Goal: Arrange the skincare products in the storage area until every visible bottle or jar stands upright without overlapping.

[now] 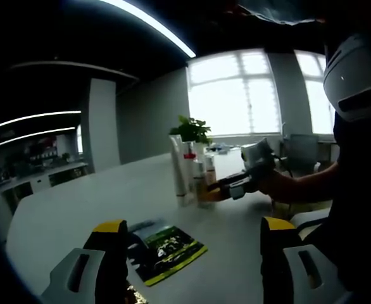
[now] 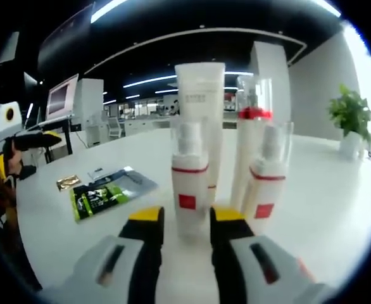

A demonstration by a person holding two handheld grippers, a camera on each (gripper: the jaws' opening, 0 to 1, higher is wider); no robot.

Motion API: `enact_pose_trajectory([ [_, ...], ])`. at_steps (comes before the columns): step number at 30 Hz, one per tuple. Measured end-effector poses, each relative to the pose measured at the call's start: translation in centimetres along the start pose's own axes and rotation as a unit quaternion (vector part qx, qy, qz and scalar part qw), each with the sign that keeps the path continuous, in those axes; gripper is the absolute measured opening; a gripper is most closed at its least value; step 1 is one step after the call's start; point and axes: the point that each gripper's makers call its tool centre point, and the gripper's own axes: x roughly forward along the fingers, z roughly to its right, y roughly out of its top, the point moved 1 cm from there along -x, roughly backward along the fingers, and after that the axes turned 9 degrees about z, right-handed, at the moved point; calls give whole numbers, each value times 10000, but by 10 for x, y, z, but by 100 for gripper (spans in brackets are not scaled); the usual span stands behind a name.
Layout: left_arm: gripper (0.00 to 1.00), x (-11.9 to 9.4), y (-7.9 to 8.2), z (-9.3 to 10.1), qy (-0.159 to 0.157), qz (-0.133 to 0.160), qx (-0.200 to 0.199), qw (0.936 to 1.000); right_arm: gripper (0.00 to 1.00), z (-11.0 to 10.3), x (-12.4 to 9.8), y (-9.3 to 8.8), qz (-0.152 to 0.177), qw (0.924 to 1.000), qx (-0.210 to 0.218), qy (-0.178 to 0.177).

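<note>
Right gripper (image 2: 181, 223) is clamped on a small spray bottle (image 2: 189, 183) with a red label, upright on the white table (image 2: 337, 190). Behind it I see a tall white tube (image 2: 201, 101), a red-collared bottle (image 2: 254, 136) and another spray bottle (image 2: 268, 180), all upright, close together. Left gripper (image 1: 192, 237) is spread wide, holding nothing, above a green-black packet (image 1: 166, 250).

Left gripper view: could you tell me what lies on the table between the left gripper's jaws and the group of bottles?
A green-and-black sachet lies just ahead of the left gripper; beyond it, bare white table runs to the bottles.
</note>
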Motion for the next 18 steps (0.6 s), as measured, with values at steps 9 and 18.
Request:
enact_pose_trajectory([
  [9, 87, 0, 1, 3, -29, 10, 14, 10000, 32, 4, -8, 19, 242, 9994, -207, -116],
  [18, 87, 0, 2, 4, -12, 23, 34, 10000, 30, 6, -8, 17, 229, 9993, -261, -99],
])
